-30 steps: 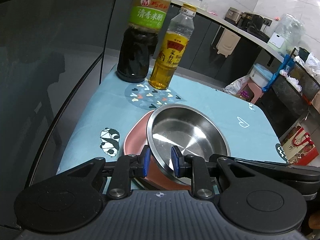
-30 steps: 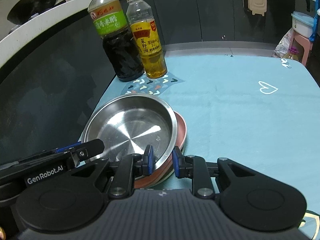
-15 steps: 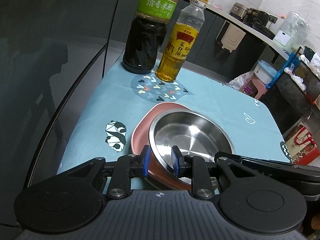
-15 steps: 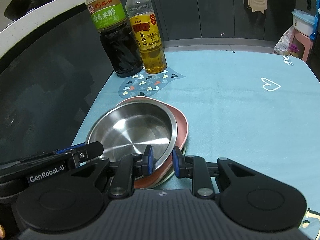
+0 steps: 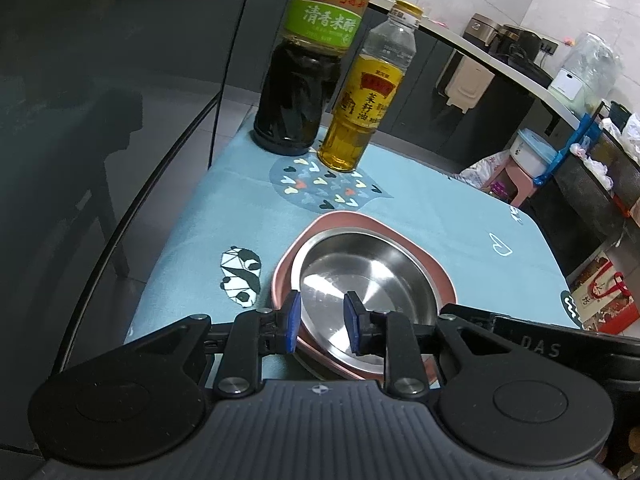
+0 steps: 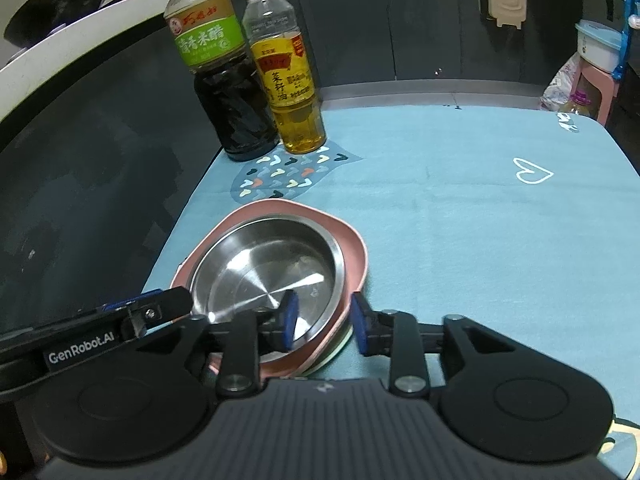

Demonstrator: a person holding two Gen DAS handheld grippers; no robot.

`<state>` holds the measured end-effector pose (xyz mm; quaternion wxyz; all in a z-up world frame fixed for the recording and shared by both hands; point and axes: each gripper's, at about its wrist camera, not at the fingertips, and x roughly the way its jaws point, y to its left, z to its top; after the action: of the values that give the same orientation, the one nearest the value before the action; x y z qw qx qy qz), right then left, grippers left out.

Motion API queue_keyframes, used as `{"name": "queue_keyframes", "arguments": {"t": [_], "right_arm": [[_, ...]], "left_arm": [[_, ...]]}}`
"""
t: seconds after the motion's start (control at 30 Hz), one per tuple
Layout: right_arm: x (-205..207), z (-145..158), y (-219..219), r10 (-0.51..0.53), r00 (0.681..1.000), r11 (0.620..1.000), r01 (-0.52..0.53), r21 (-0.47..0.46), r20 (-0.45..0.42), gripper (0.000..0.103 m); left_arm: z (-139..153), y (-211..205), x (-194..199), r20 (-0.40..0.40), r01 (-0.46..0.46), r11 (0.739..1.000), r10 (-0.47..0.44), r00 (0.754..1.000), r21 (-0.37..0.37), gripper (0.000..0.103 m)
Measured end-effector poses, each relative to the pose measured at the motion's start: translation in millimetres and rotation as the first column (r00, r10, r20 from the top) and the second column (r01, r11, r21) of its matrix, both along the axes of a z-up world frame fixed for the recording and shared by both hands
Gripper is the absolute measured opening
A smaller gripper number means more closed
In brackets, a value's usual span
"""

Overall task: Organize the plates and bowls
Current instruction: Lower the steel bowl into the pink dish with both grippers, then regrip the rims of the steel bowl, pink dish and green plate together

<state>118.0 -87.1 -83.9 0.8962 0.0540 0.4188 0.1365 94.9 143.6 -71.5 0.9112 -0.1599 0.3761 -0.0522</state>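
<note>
Dim, cool indoor light from overhead, brightest on the white tiled wall (image 5: 540,8) at far right. Streaks of glare cross the steel bowl (image 5: 360,276) — sharp in both views. Straight edges bow strongly toward the frame borders. The dark glass panel (image 5: 100,100) carries faint, murky reflections; far clutter is soft.

The table (image 6: 460,240), under a blue cloth, carries a pink plate (image 6: 354,250) just ahead of the grippers, perhaps atop another, and two bottles (image 6: 236,120) farther ahead.
</note>
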Motion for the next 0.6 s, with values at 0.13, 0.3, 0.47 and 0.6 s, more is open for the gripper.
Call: {"name": "queue_keyframes", "arguments": {"t": [0.13,0.3,0.47,0.6], "right_arm": [[1.9,-1.0,-5.6,-0.022,1.000,1.000,0.022,0.012,-0.010,0.038],[3.9,-5.6,-6.4,-0.020,0.999,1.000,0.021,0.018,-0.042,0.042],[5.5,-10.1,-6.4,-0.021,0.997,0.999,0.023,0.028,-0.068,0.045],[6.6,-12.1,-6.4,-0.023,0.997,0.999,0.025,0.030,-0.078,0.045]], "left_arm": [[-1.2,1.3,0.7,-0.008,-0.018,1.000,0.018,1.000,0.001,0.027],[-5.0,2.9,2.5,-0.027,-0.032,0.999,0.032,0.999,0.002,0.033],[-9.2,2.5,4.9,-0.049,-0.030,1.000,0.031,0.998,0.004,0.033],[-14.1,2.0,7.6,-0.067,-0.029,1.000,0.029,0.997,0.002,0.034]]}}
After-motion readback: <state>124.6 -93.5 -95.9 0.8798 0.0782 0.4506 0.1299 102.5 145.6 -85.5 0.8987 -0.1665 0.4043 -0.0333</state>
